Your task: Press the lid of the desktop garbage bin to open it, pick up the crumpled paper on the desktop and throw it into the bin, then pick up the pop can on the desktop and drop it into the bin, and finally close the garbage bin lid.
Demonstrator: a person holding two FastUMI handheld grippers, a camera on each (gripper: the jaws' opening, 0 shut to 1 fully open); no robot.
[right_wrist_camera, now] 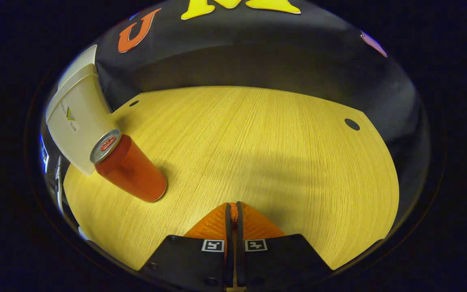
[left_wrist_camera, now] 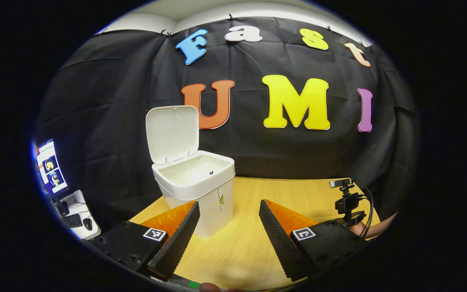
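The white desktop bin (left_wrist_camera: pixel 213 202) stands on the wooden table (left_wrist_camera: pixel 249 247) with its lid (left_wrist_camera: pixel 172 134) flipped upright, and the part of its inside that I can see is bare. My left gripper (left_wrist_camera: pixel 228 205) is open just in front of the bin, its left finger overlapping the bin's lower corner. A red pop can (right_wrist_camera: pixel 130 168) stands upright beside the bin (right_wrist_camera: pixel 75 125) at the left of the right gripper view. My right gripper (right_wrist_camera: pixel 233 207) is shut on nothing, low over the table (right_wrist_camera: pixel 258 142), to the right of the can. The right gripper (left_wrist_camera: pixel 349 200) also shows at the far right, held by a hand (left_wrist_camera: pixel 375 229).
A monitor (left_wrist_camera: pixel 51 166) and a small white side desk (left_wrist_camera: pixel 77 227) with a keyboard and mouse sit beyond the table's left edge. The black cloth wall closes off the back. A dark round hole (right_wrist_camera: pixel 352 124) marks the table's far right corner.
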